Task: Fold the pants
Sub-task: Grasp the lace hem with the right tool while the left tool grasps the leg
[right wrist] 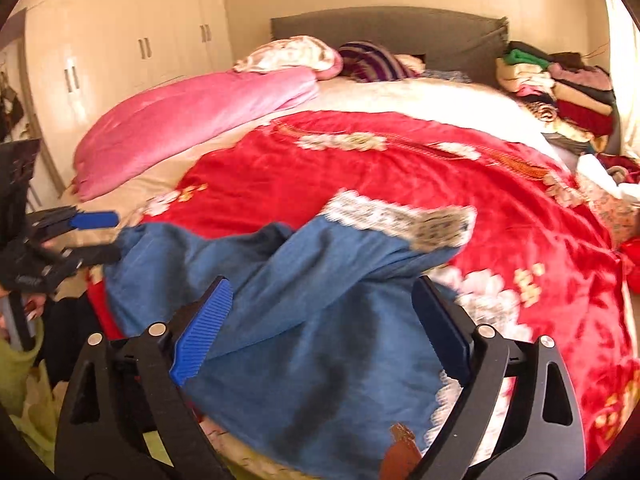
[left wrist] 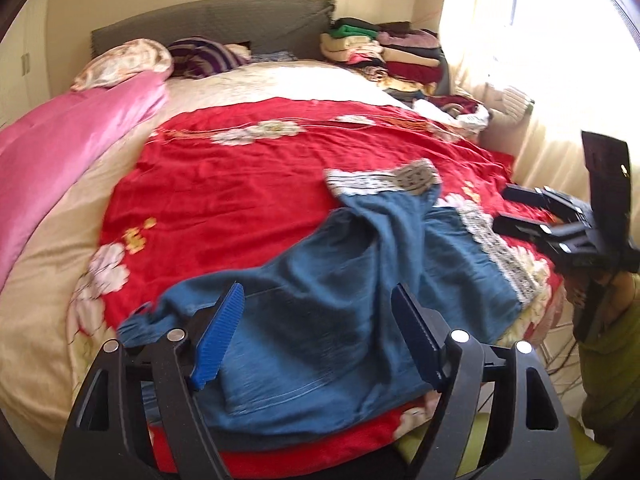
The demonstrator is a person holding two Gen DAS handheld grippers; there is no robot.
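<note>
Blue denim pants (left wrist: pixel 320 280) with a white and grey lace waistband lie crumpled on the red flowered blanket (left wrist: pixel 224 184) at the near edge of the bed. My left gripper (left wrist: pixel 320 320) is open and empty, hovering just above the pants' leg end. My right gripper (right wrist: pixel 324 320) is open and empty above the waistband end of the pants (right wrist: pixel 304 288). Each gripper shows in the other's view: the right one (left wrist: pixel 516 212) at the right edge, the left one (right wrist: pixel 96 236) at the left edge.
A pink quilt (left wrist: pixel 64 148) lies along the bed's left side. Pillows (left wrist: pixel 124 60) and a grey headboard (left wrist: pixel 208 20) are at the far end. Stacks of folded clothes (left wrist: pixel 384 48) sit at the far right corner. White wardrobes (right wrist: pixel 120 48) stand to the left.
</note>
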